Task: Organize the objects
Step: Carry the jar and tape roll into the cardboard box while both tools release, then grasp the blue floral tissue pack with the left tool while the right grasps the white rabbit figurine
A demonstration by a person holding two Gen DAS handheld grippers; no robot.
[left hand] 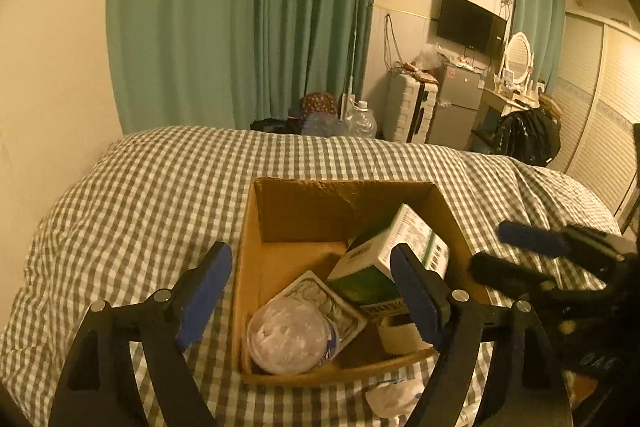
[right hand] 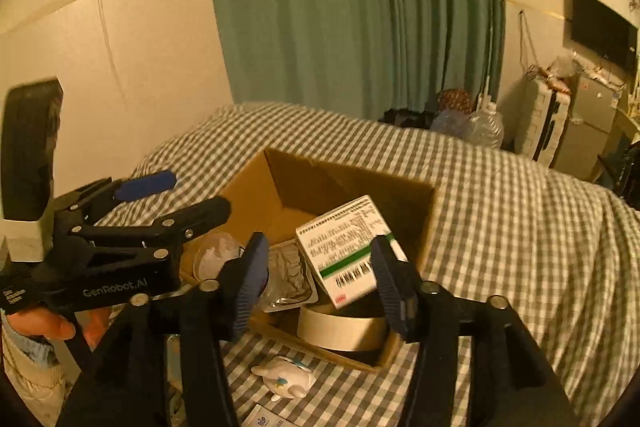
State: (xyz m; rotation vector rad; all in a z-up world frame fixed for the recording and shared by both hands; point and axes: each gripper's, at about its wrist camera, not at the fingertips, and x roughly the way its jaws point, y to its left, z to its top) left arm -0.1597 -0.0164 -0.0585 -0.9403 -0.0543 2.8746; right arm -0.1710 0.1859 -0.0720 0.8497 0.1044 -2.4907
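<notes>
An open cardboard box (left hand: pixel 280 227) with plain brown walls and a frayed far rim sits on a bed (left hand: pixel 140 187) covered in soft grey-and-white checked cloth. Left of the box, the left gripper (left hand: pixel 310 287) has its blue ribbed fingers (left hand: pixel 204 291) spread wide, straddling the box's left wall and holding nothing. Inside the box, at its near left corner, lies a clear round plastic lid (left hand: pixel 286 337) over a shiny foil blister pack (left hand: pixel 340 307); right of these a white-and-green printed carton (right hand: pixel 344 247) leans tilted against the right side, above a flat roll of pale tape (right hand: pixel 340 329) in the near right corner. The right gripper (right hand: pixel 320 281) hovers at the box's near edge, fingers (right hand: pixel 390 287) well apart and empty. Just in front of the box, on the cloth, lies a small smooth white figurine (right hand: pixel 286 379).
</notes>
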